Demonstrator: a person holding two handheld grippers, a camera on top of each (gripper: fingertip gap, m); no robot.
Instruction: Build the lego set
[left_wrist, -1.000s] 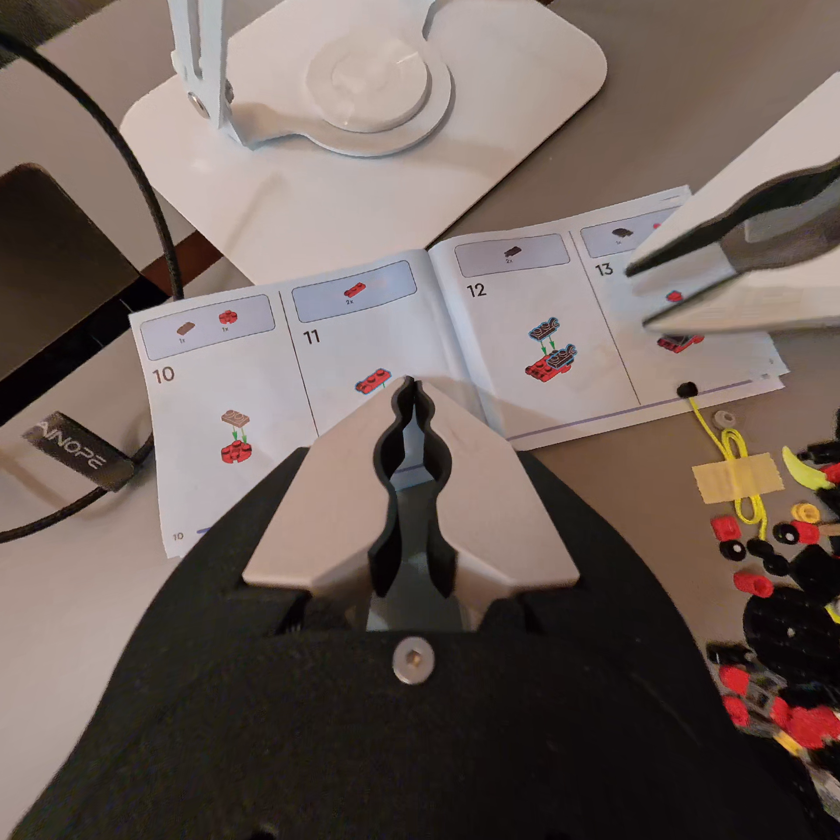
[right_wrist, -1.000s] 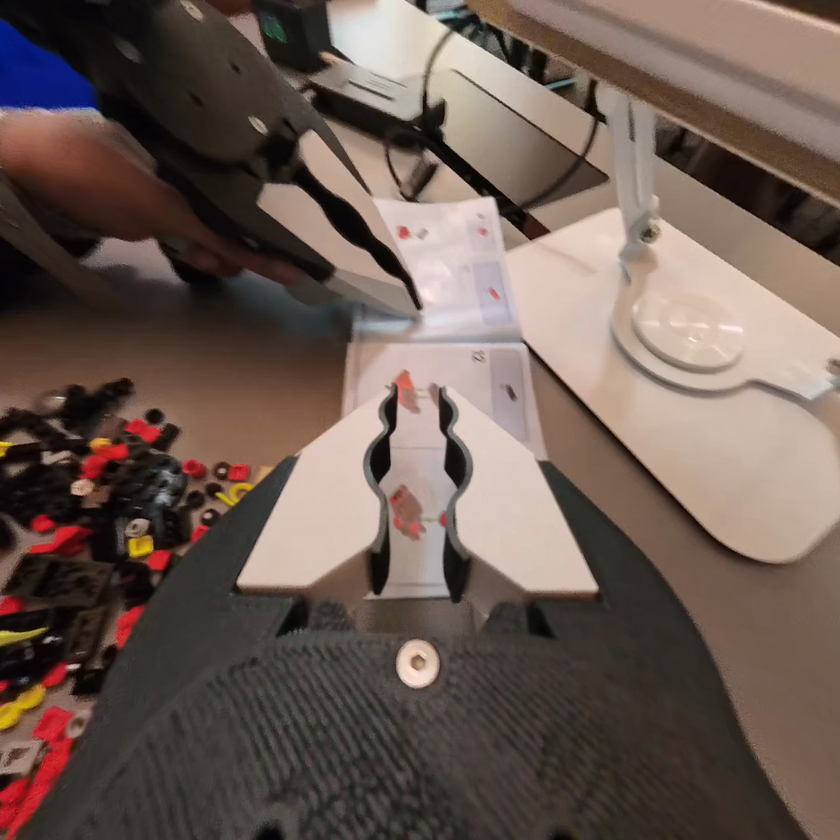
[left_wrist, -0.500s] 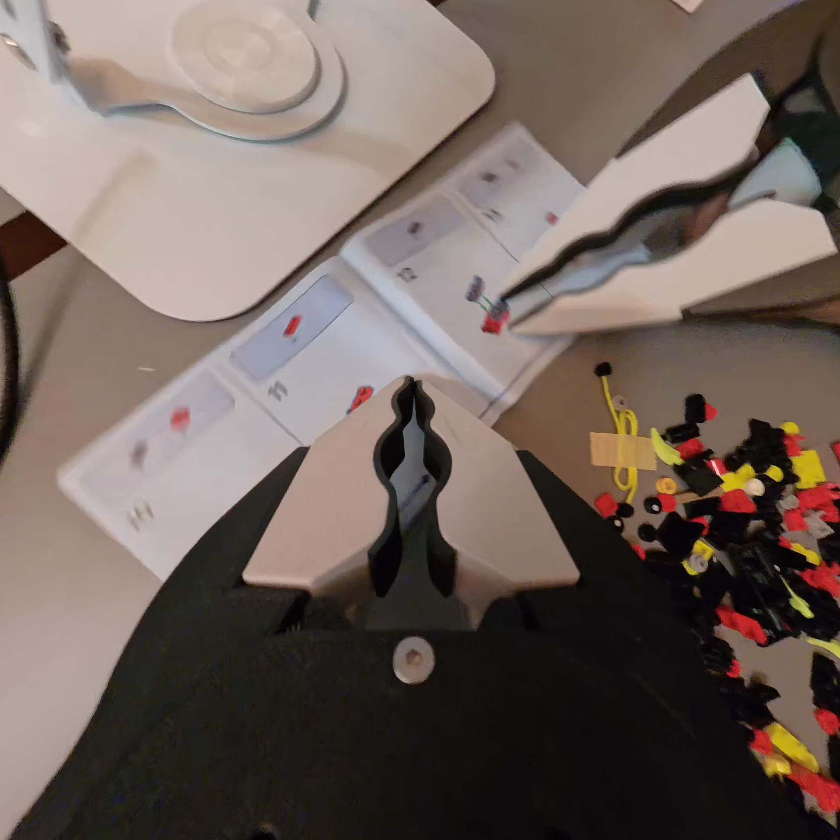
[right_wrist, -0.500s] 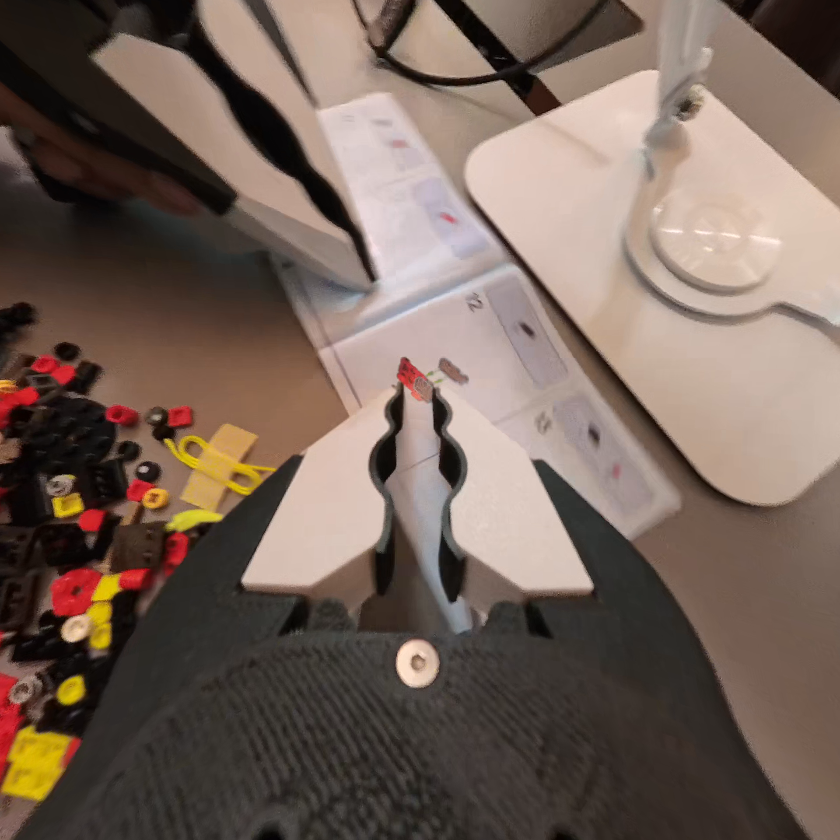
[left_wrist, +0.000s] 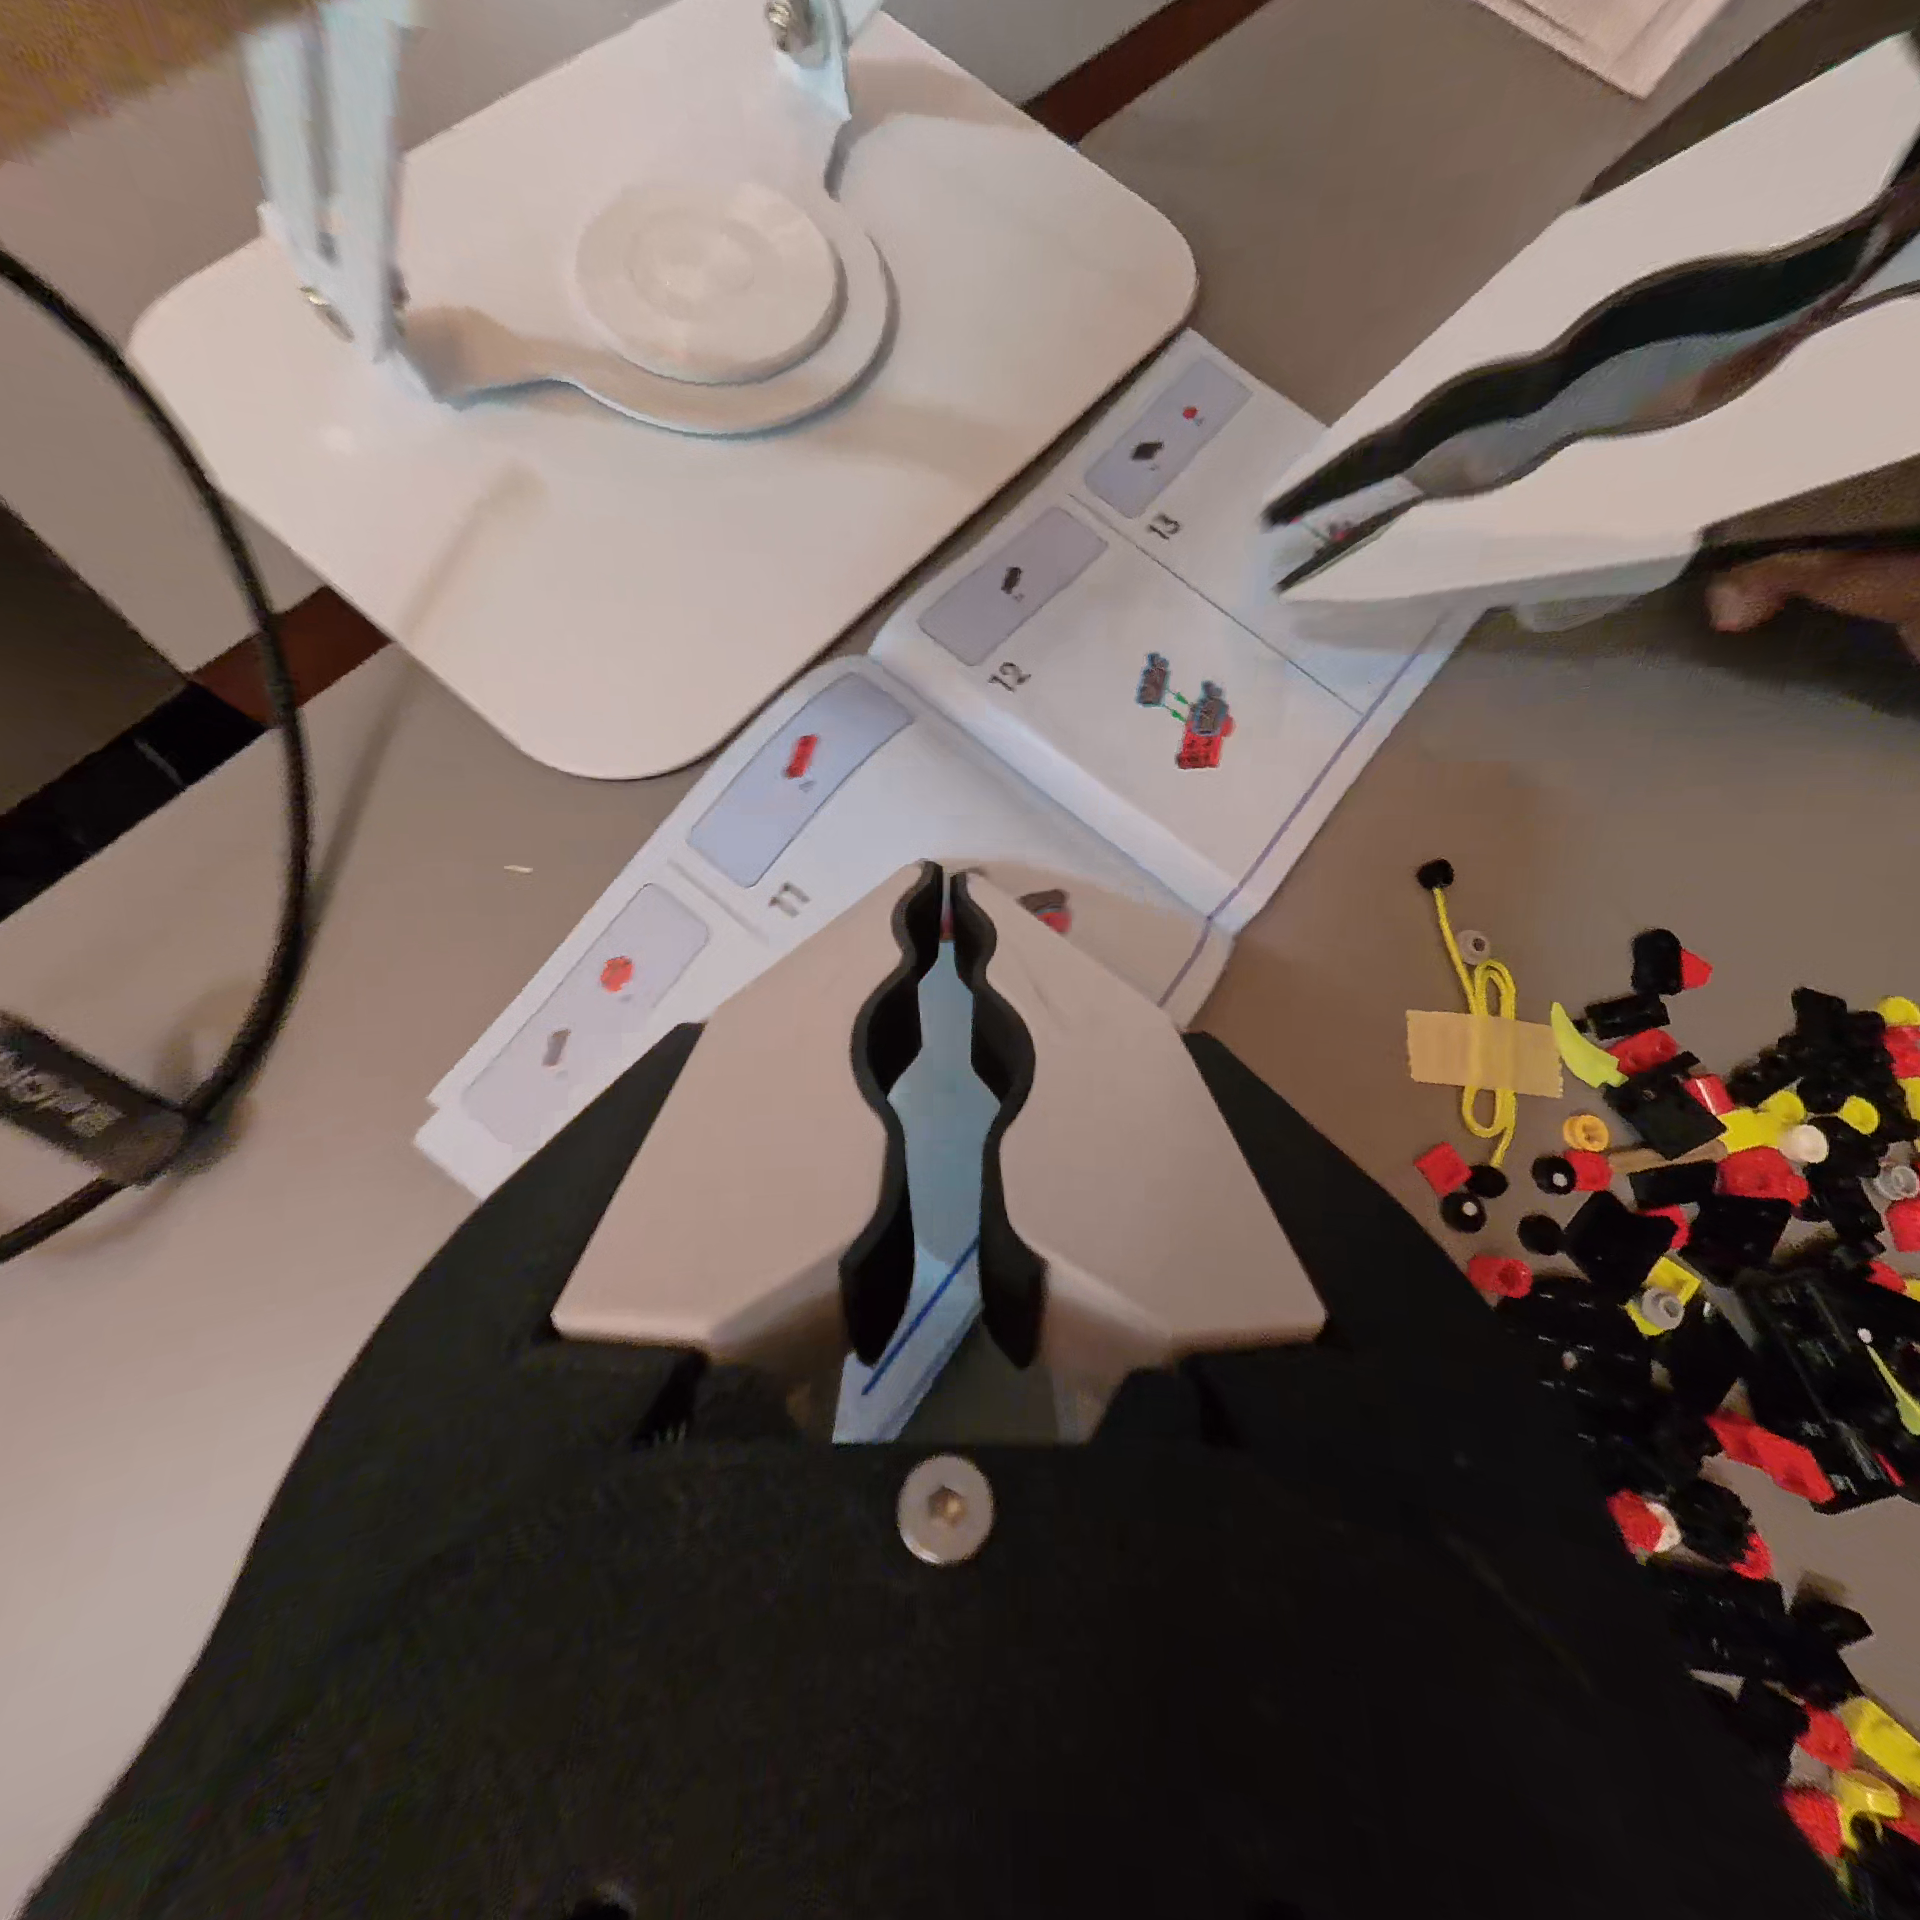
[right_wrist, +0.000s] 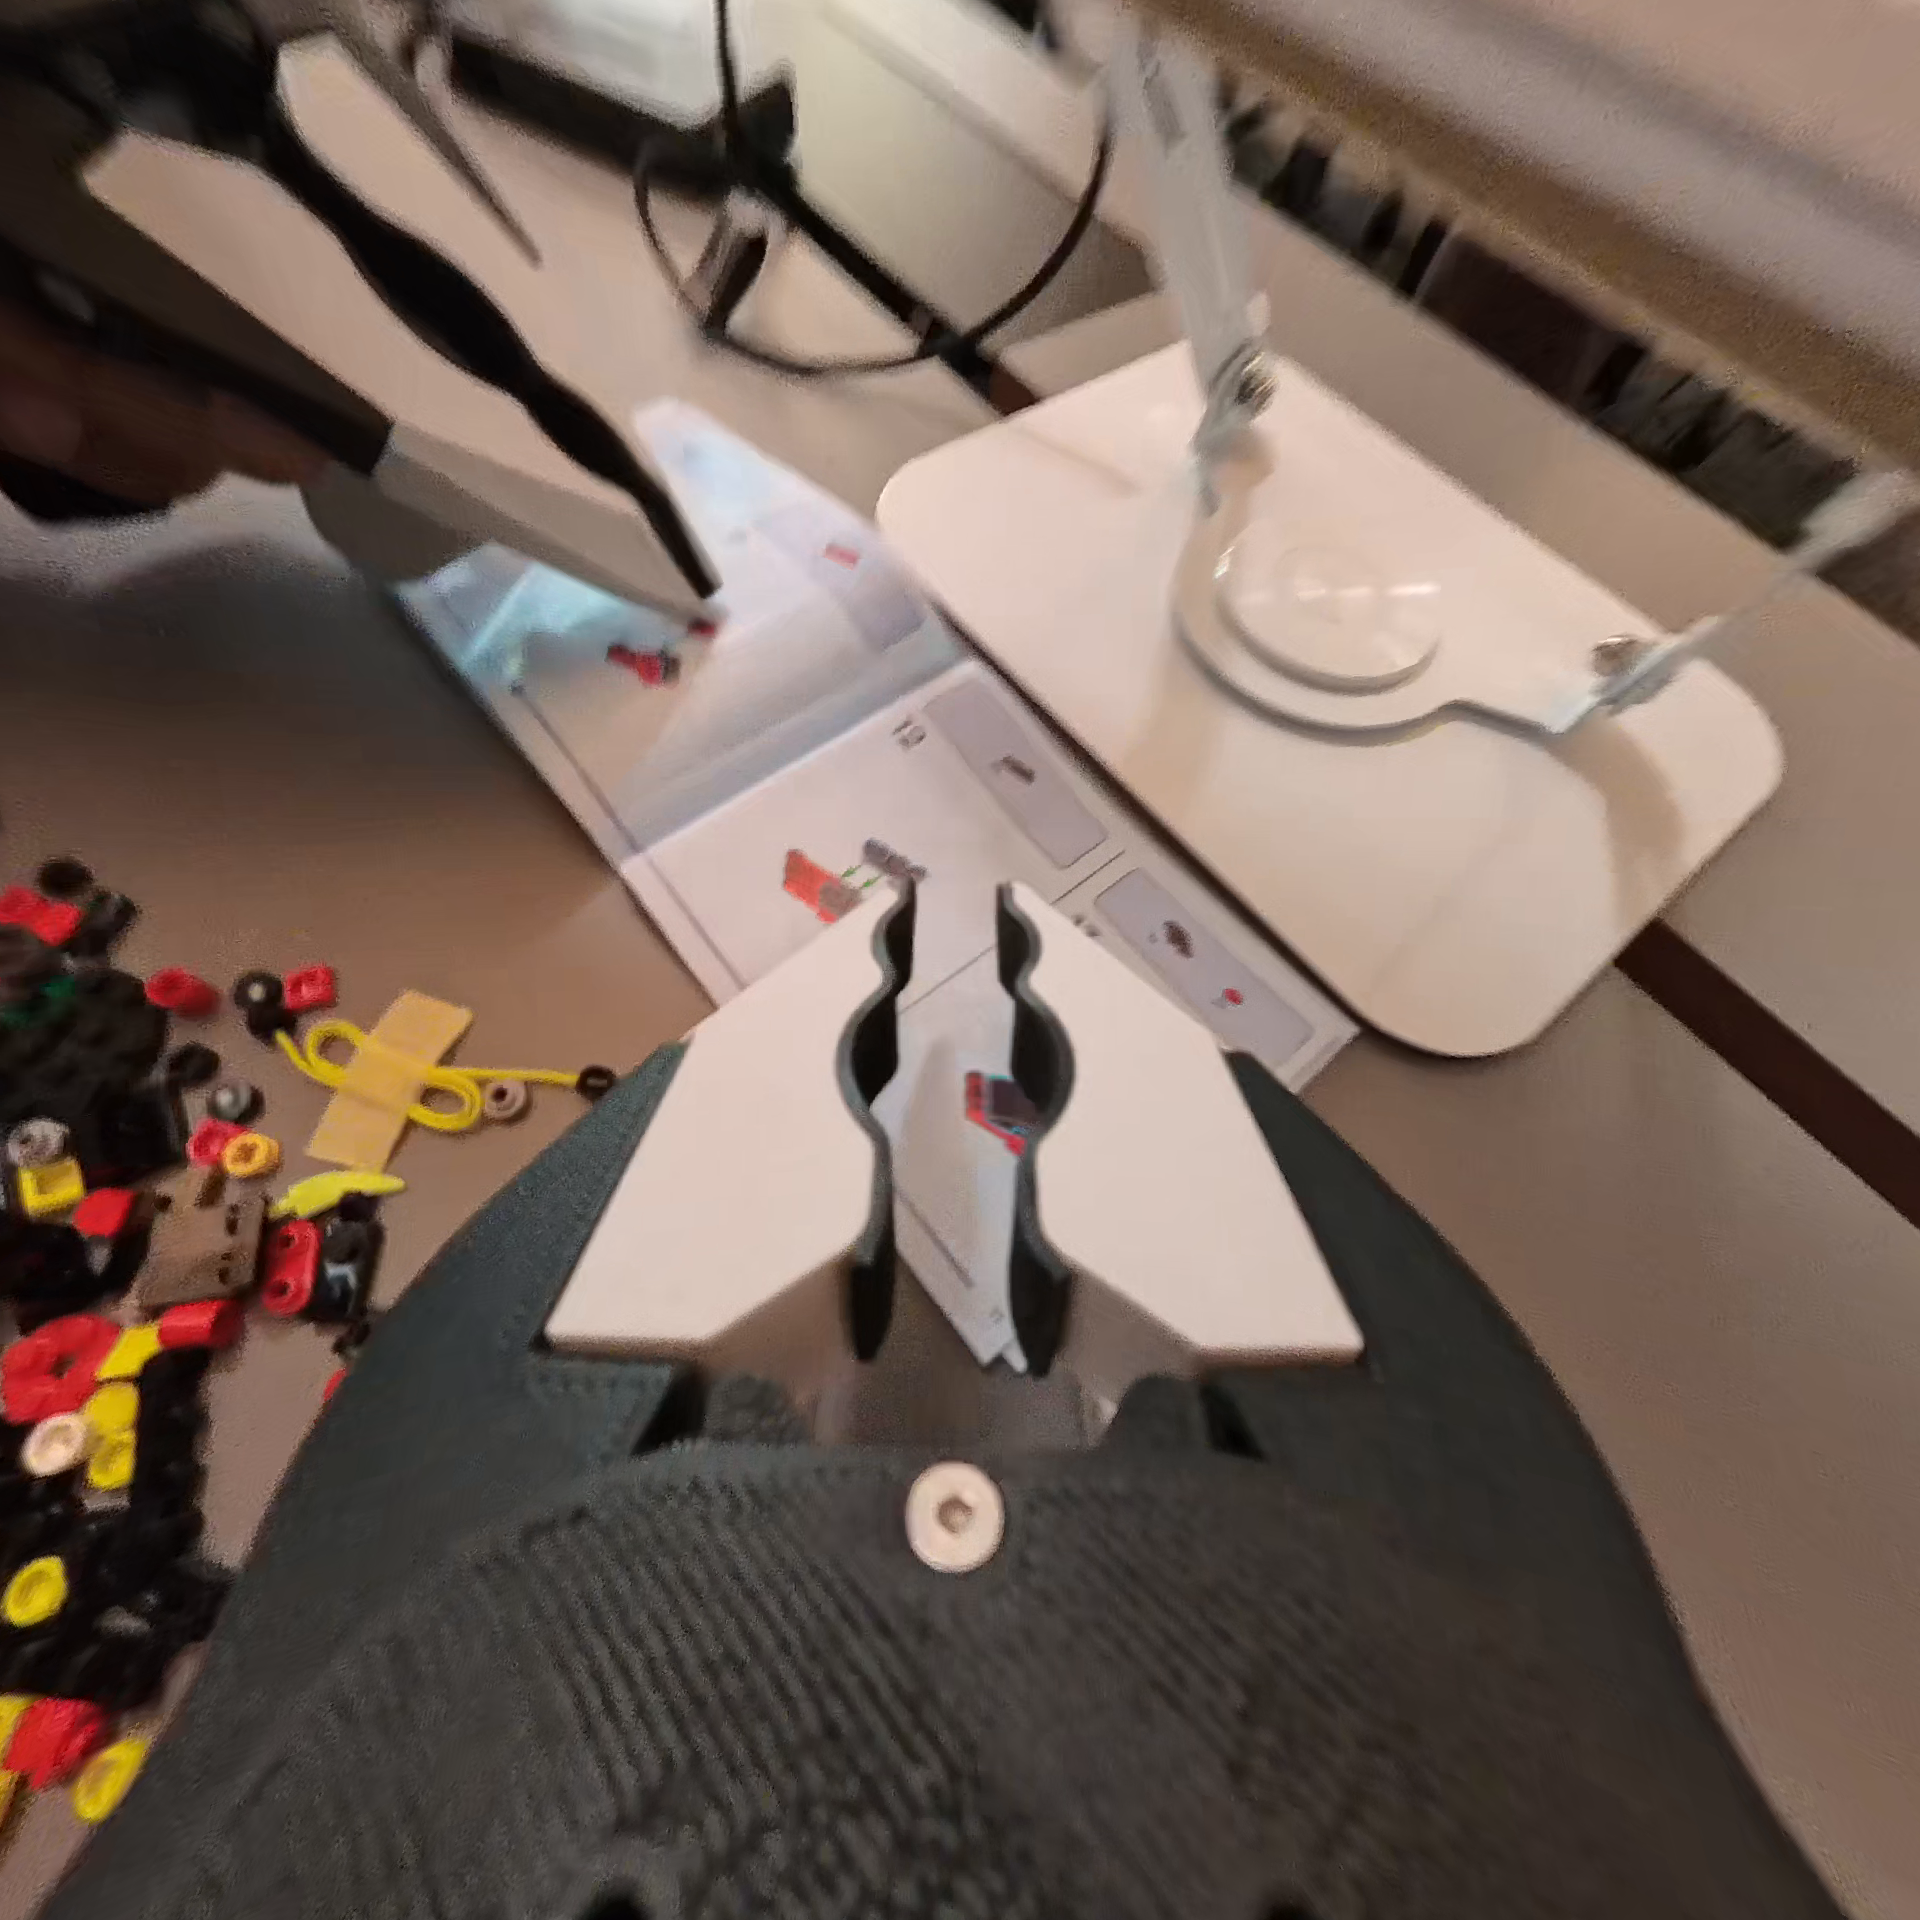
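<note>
Both grippers sit over the instruction booklet (left_wrist: 1081, 727): left gripper (left_wrist: 943, 878) nearly closed and empty, right gripper (right_wrist: 951, 902) narrowly open. I'd press the pages flat gently, no tearing.

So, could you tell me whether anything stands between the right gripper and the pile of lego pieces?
Nothing visible does. The right gripper hovers over the instruction booklet, and only bare table lies between it and the lego pieces to its left.
</note>
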